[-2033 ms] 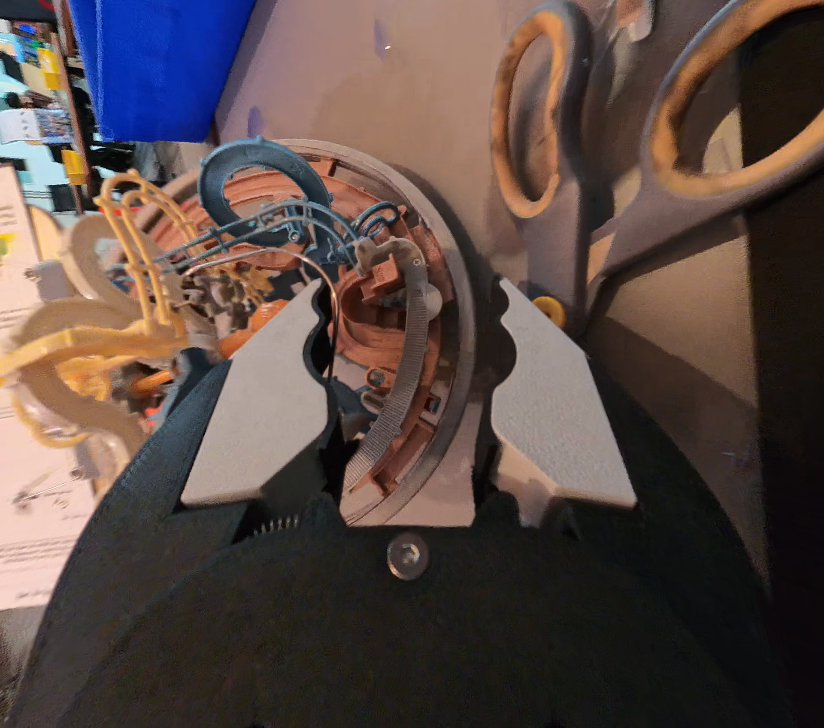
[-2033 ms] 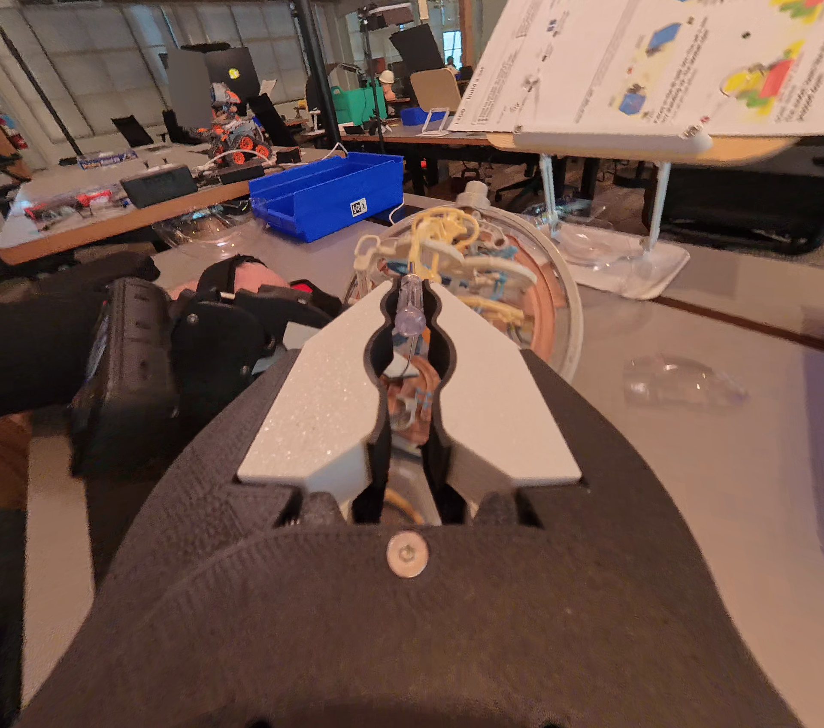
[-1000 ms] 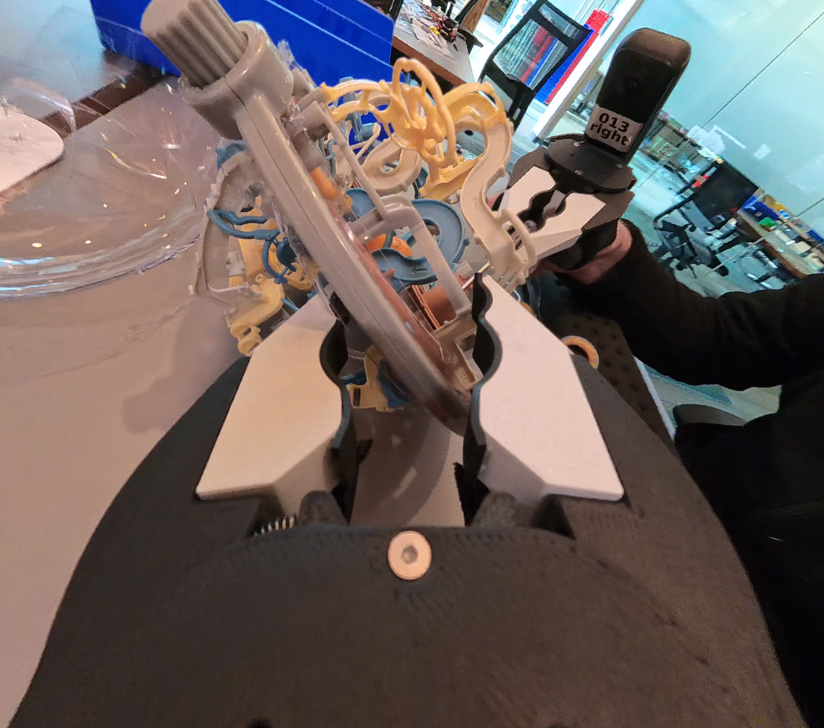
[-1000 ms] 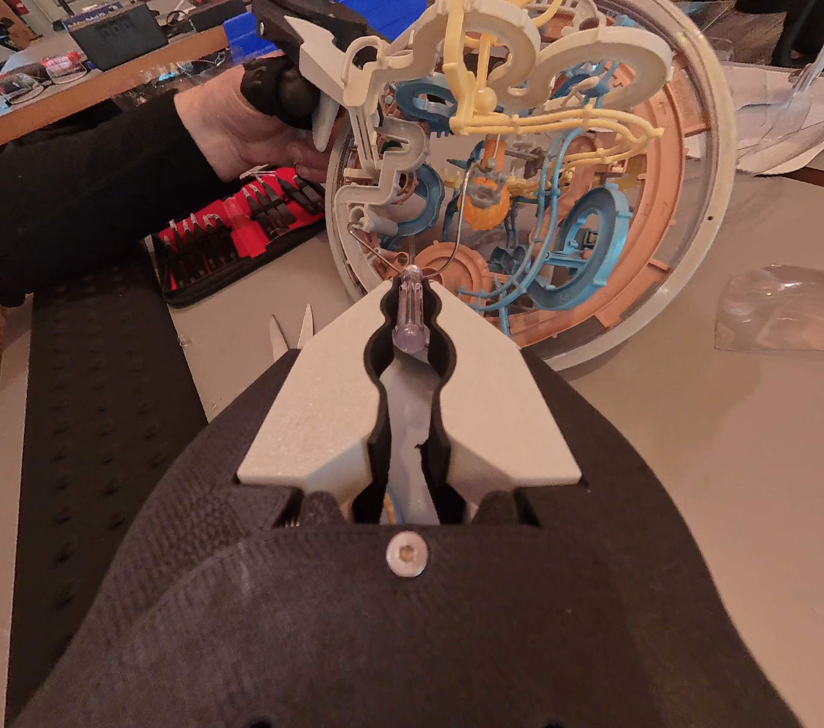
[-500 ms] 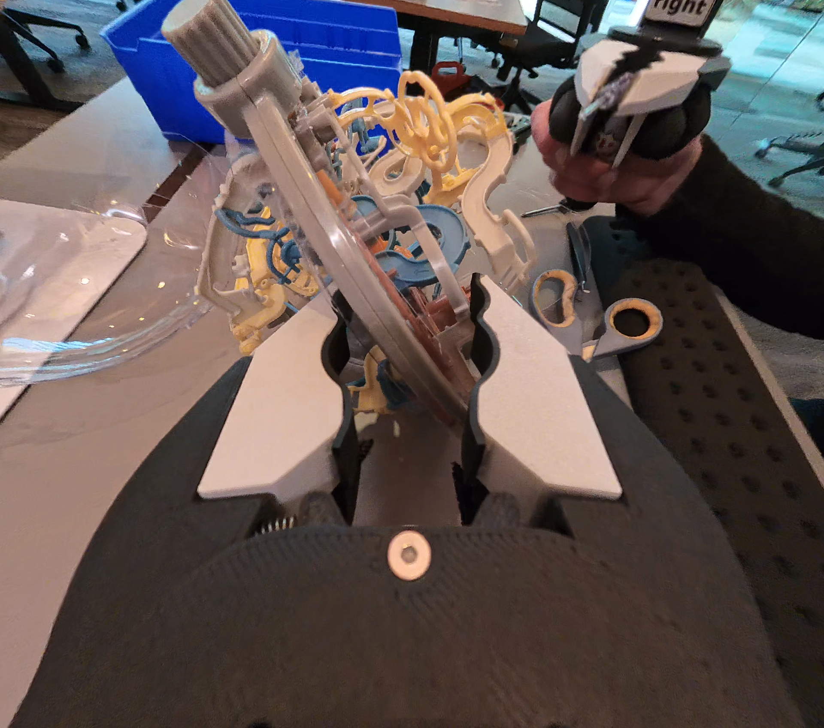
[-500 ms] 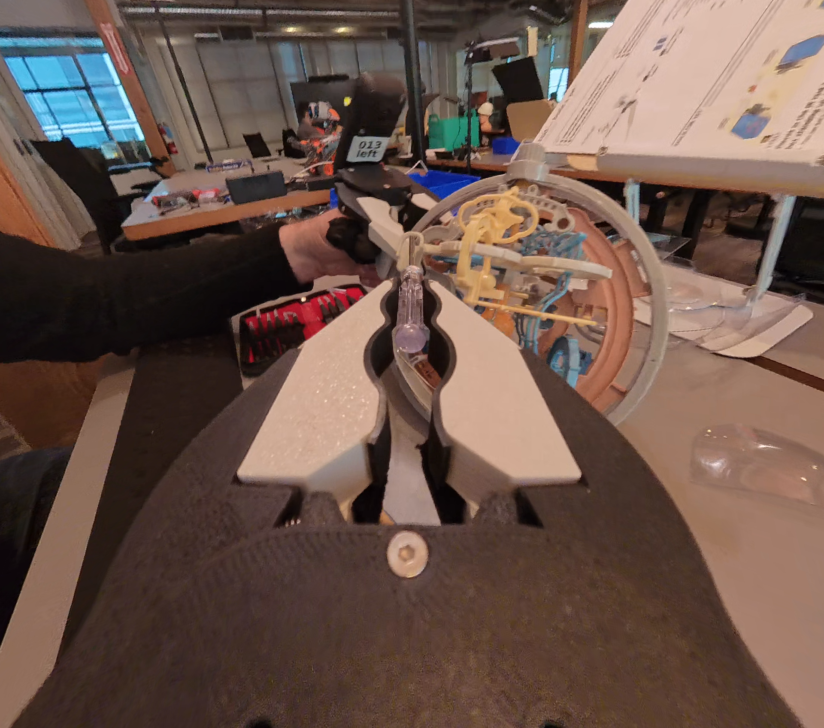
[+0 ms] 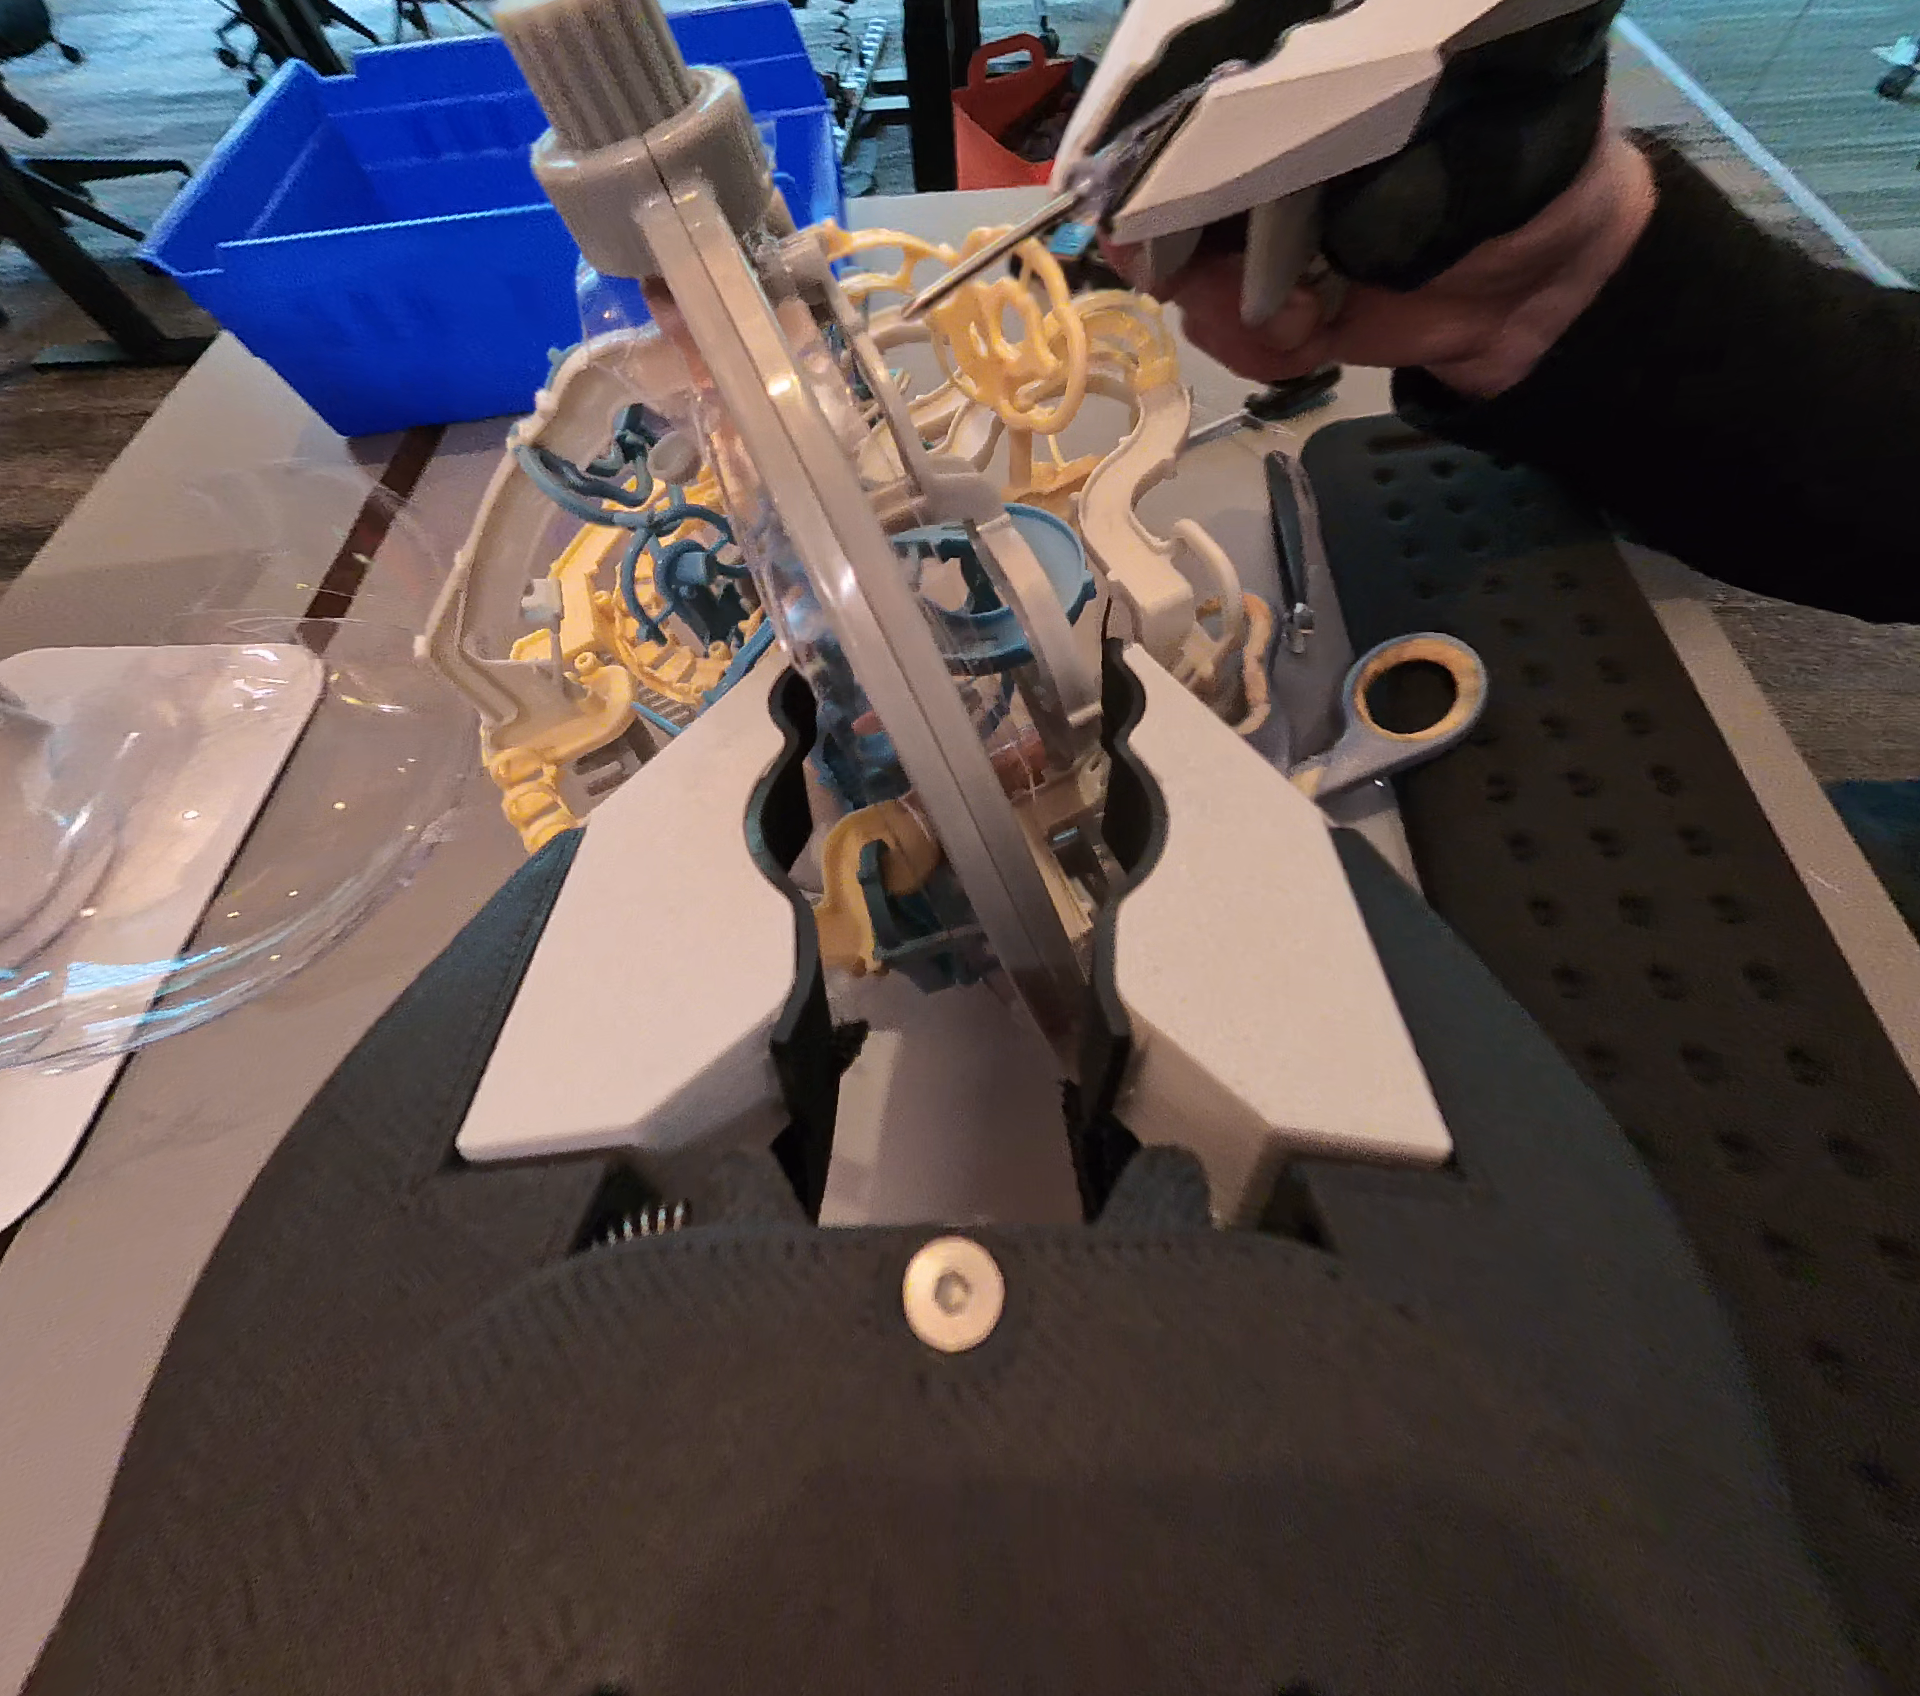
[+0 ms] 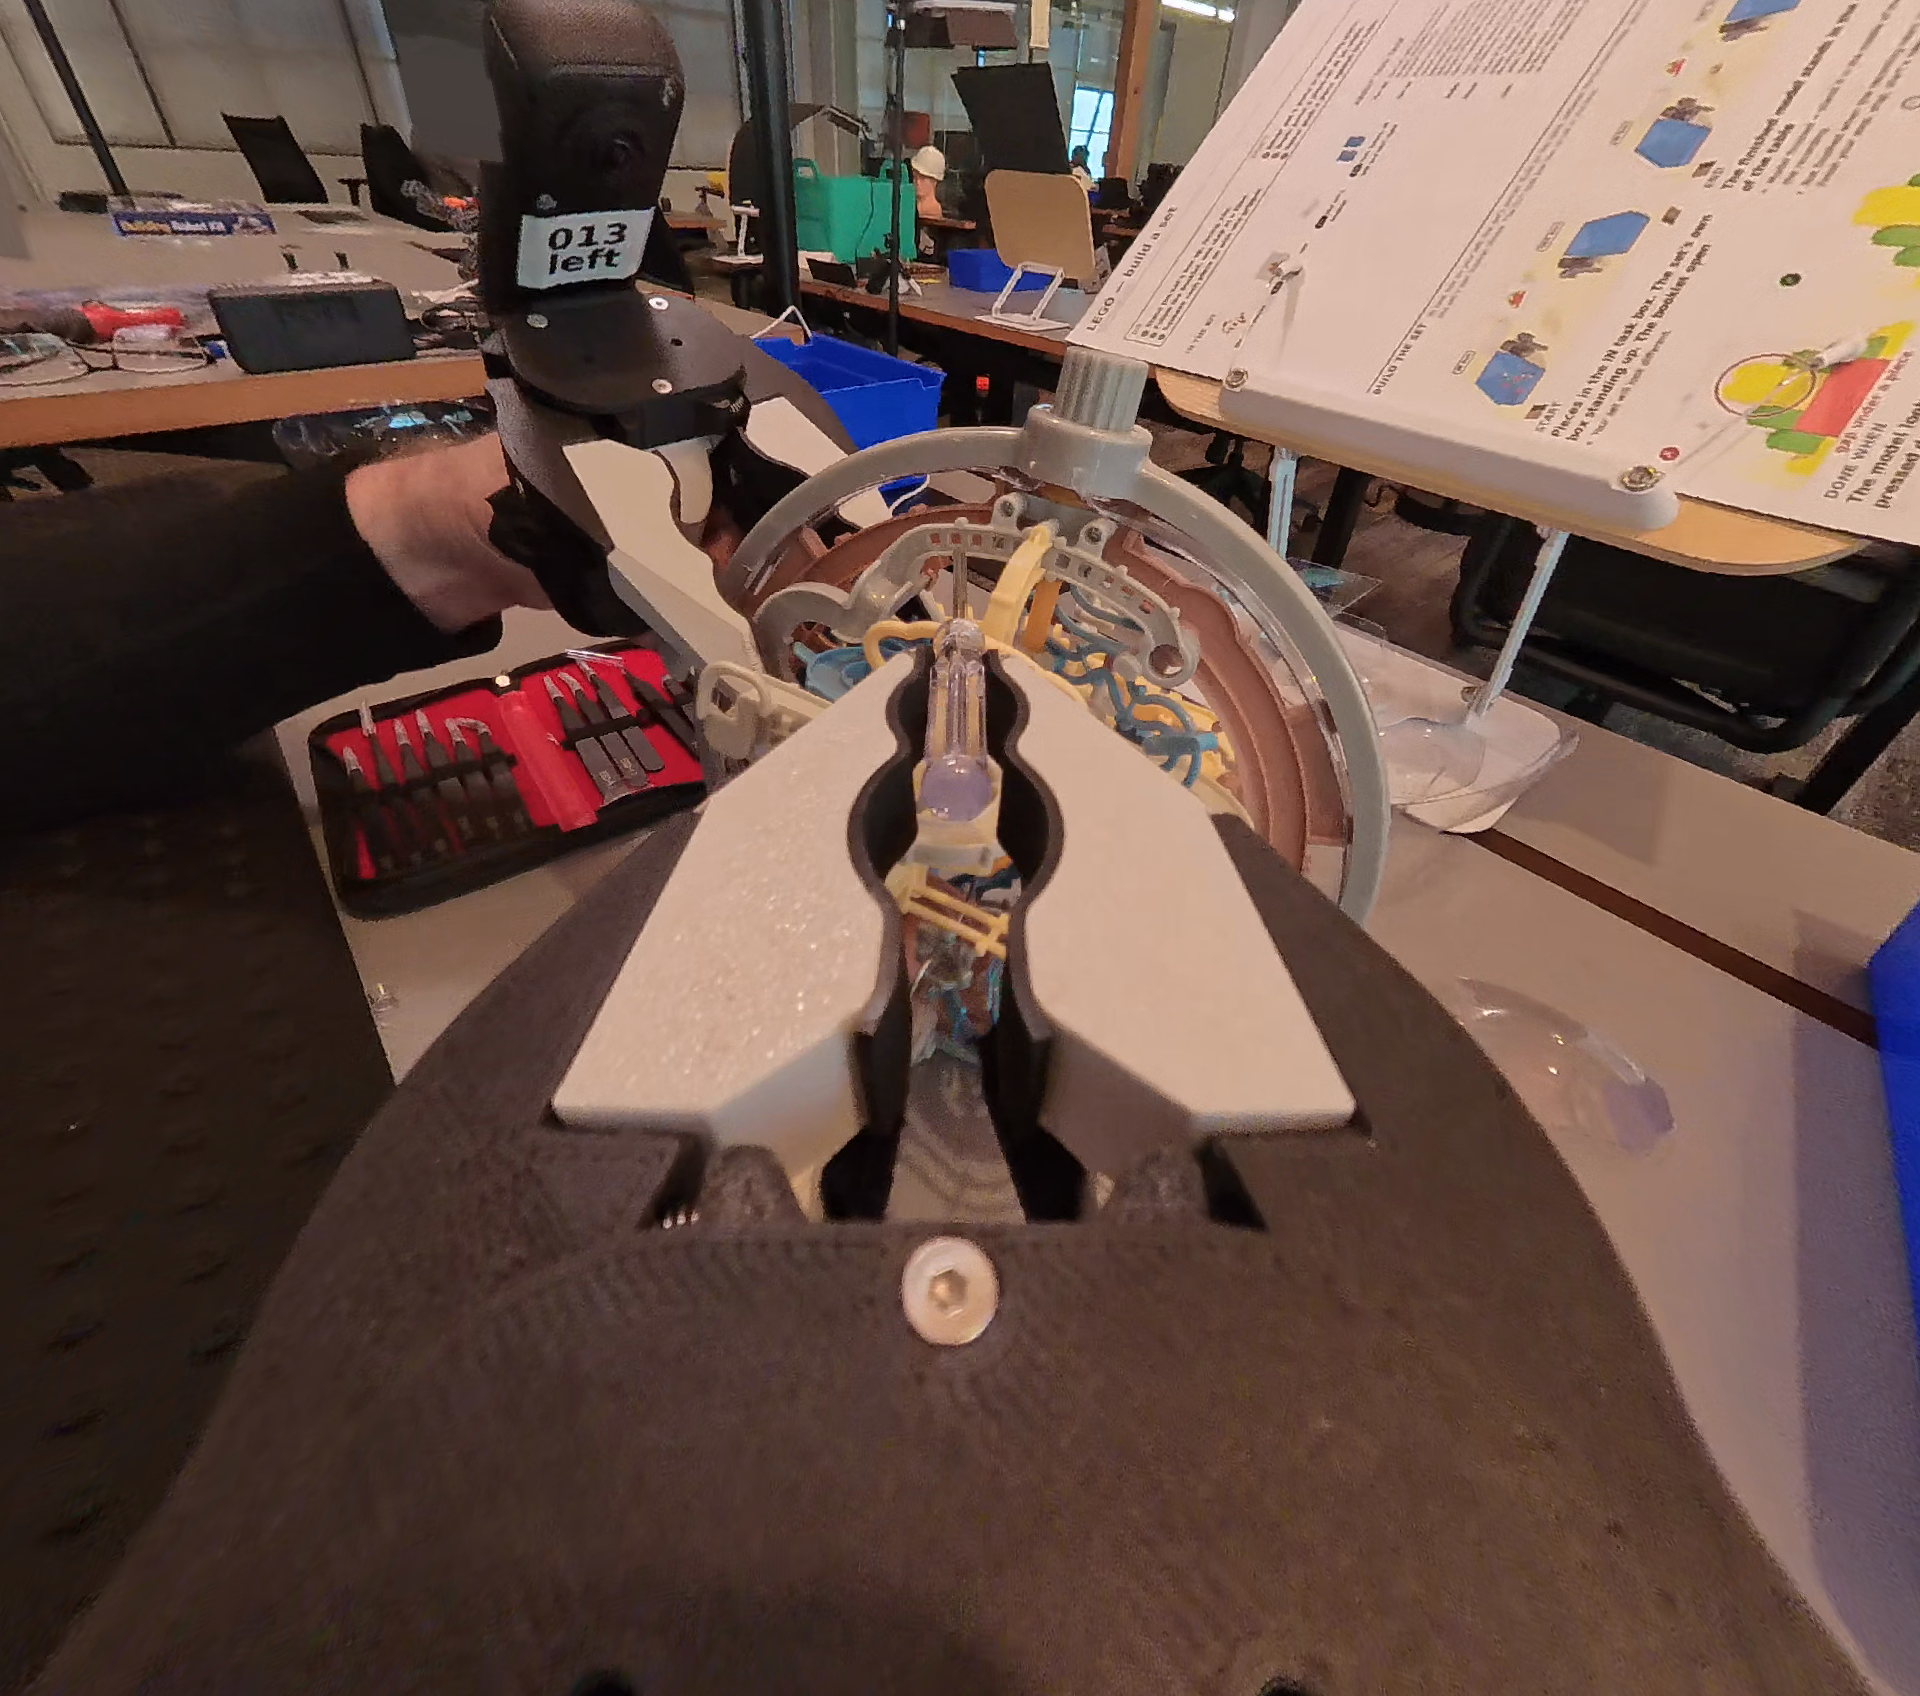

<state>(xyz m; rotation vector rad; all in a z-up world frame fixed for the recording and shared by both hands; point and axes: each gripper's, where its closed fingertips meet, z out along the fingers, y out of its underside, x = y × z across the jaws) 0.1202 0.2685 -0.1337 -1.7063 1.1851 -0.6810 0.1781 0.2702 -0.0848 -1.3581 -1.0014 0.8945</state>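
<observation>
**A:** What is the surface, and what room is this?

**B:** A pale grey table (image 7: 187,441) in a big open workshop with other desks, chairs and glass walls. A black perforated mat (image 7: 1621,815) covers its right side. I'll place everything from the maze ball (image 7: 831,566), a grey ring with a ribbed knob on top and yellow, blue and cream tracks inside.

**A:** Where is that ball?

**B:** Held up on edge over the table. The left gripper (image 7: 951,773) is clenched on the lower part of its grey ring, one finger on either face.

**A:** And the right gripper (image 8: 961,670)?

**B:** Clamped on one small screwdriver (image 8: 951,732) with a clear handle. The metal tip reaches into the yellow loops near the top of the ball.

**A:** Counts?

**B:** One ball, one screwdriver, two grippers. One blue bin (image 7: 416,223) behind the ball. One clear dome (image 7: 208,763) to the ball's left in the left wrist view. One pair of scissors (image 7: 1392,711) with orange-lined grey handles just right of the ball, at the mat's edge. One open red case of tweezers (image 8: 499,763) below the left gripper in the right wrist view. One printed sheet on a stand (image 8: 1507,275) right of the ball in that view.
</observation>
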